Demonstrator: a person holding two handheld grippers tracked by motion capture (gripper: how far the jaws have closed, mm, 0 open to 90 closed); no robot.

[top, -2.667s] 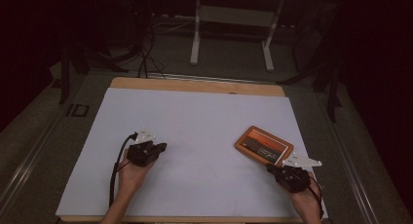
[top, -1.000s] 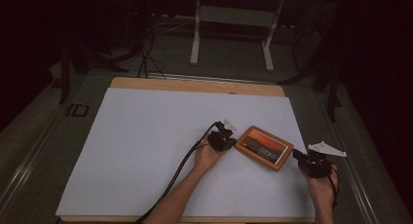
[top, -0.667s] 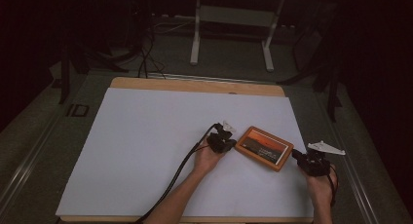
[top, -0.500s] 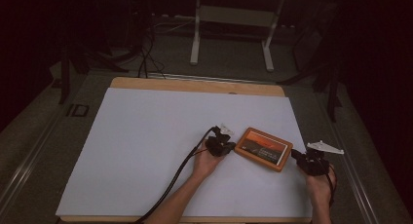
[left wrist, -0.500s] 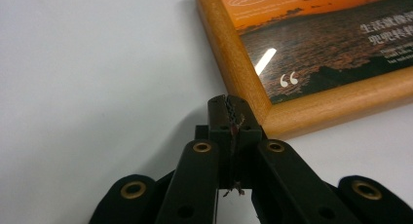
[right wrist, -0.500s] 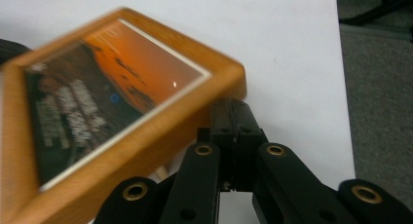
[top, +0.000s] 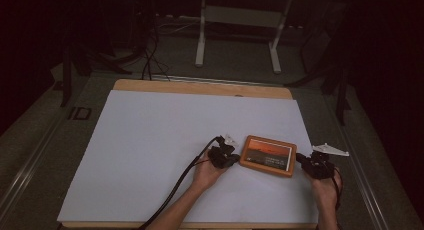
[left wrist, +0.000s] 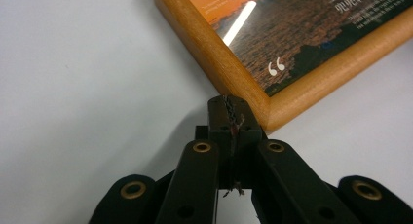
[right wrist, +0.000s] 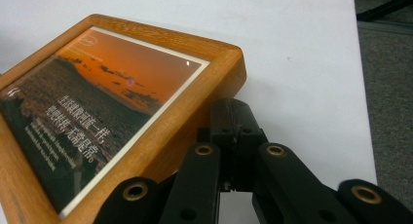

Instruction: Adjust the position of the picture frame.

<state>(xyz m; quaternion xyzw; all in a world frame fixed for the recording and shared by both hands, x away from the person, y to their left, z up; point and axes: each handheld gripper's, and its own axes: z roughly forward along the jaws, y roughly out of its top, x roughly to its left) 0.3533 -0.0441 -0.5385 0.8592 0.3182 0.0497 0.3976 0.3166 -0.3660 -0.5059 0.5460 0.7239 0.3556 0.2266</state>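
Frame: wooden picture frame lies flat, face up, on the white sheet, toward its near right part; sunset photo w/ white text under glass.
Left gripper: left gripper sits just left of the frame, tips right at its near-left corner; in the left gripper view jaws are pressed together, nothing between them, tip touching or just short of the frame corner, can't tell which.
Right gripper: right gripper just right of the frame, by its right edge; in the right gripper view jaws clenched, empty, tip tucked against the frame's side near a corner.
Hands: left hand & right hand both on the near side of the frame.
Cable: black cable trails from left gripper toward near edge, away from the frame.
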